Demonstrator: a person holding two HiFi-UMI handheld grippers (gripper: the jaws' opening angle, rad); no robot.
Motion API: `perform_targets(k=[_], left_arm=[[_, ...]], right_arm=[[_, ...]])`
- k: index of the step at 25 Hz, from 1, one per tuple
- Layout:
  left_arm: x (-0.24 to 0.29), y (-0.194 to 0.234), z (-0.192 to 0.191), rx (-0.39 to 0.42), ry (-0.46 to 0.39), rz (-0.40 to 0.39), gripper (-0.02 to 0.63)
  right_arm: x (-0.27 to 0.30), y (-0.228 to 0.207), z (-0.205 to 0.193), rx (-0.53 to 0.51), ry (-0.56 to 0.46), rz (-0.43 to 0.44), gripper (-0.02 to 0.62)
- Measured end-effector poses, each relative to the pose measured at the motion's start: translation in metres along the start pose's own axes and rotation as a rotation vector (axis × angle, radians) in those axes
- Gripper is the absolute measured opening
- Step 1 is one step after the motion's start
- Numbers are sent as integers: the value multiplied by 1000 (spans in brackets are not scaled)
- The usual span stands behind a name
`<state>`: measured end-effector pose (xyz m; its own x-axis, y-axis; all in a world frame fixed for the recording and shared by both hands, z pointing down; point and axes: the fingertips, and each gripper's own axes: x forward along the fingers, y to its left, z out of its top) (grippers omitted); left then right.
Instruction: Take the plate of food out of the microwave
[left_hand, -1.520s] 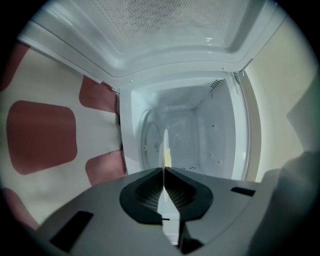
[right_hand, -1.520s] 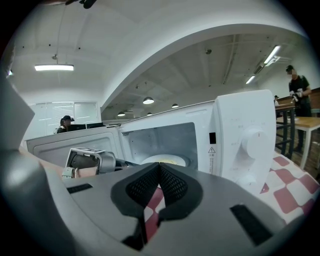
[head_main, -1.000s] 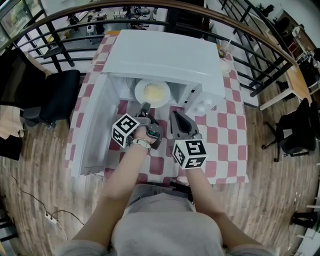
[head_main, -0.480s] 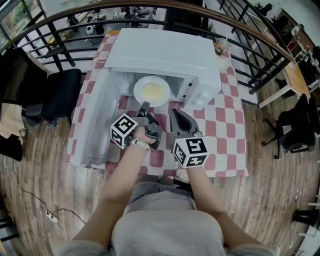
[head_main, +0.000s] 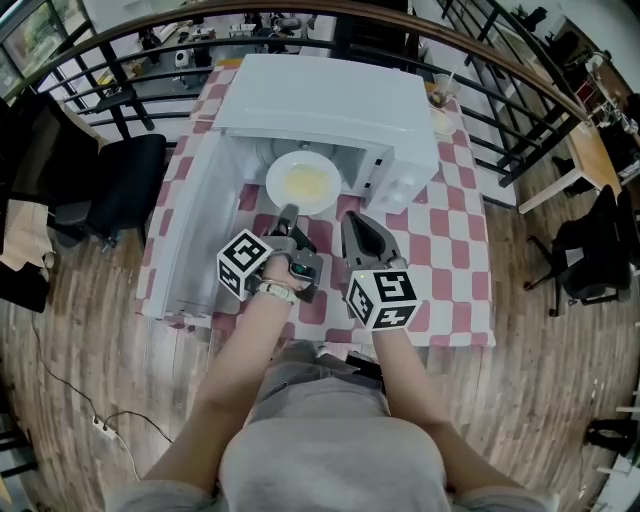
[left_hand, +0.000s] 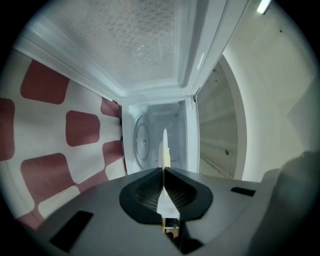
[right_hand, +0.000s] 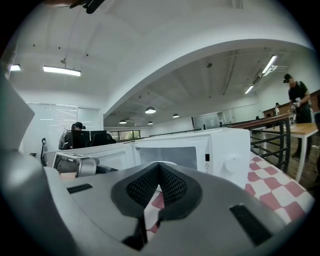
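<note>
At the microwave (head_main: 330, 110), left hand-held gripper (head_main: 290, 213) clamps plate (head_main: 303, 182).

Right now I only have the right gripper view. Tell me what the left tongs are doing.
Observer: The left tongs are shut on the rim of the round white plate. In their own view the plate shows edge-on between them.
Operator: Report where that plate sits.
Observer: From the head view, it is at the open front of the white microwave, with yellow food in its middle.
Operator: Check the cavity behind it.
Observer: In the left gripper view the round turntable shows bare on the cavity floor, beyond the plate's far edge.
</note>
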<state>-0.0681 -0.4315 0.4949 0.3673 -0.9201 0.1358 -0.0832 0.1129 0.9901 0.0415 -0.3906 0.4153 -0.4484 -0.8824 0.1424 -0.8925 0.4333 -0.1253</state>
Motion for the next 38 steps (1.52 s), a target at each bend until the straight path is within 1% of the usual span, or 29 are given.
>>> perform_targets(k=[11,15,22,33,38], left_arm=[[-28,-27,-5,11,9,-40,14],[-37,-35,-9,24,17,-51,14],[-51,-50,-16,20,24,-73,14],[-60,-70,-19,46,10,-119,14],[-62,-76,-18,68,-14,-133,14]], right_arm=[[-12,13,10,-21,-14,0,25],[-18,15,18,-34,-25,-6,25],[-25,14,36,-57,-54,-11,25],[-25,14,39,-61,-59,-9,25],[-26,12,45,-86,-82,-44,25]])
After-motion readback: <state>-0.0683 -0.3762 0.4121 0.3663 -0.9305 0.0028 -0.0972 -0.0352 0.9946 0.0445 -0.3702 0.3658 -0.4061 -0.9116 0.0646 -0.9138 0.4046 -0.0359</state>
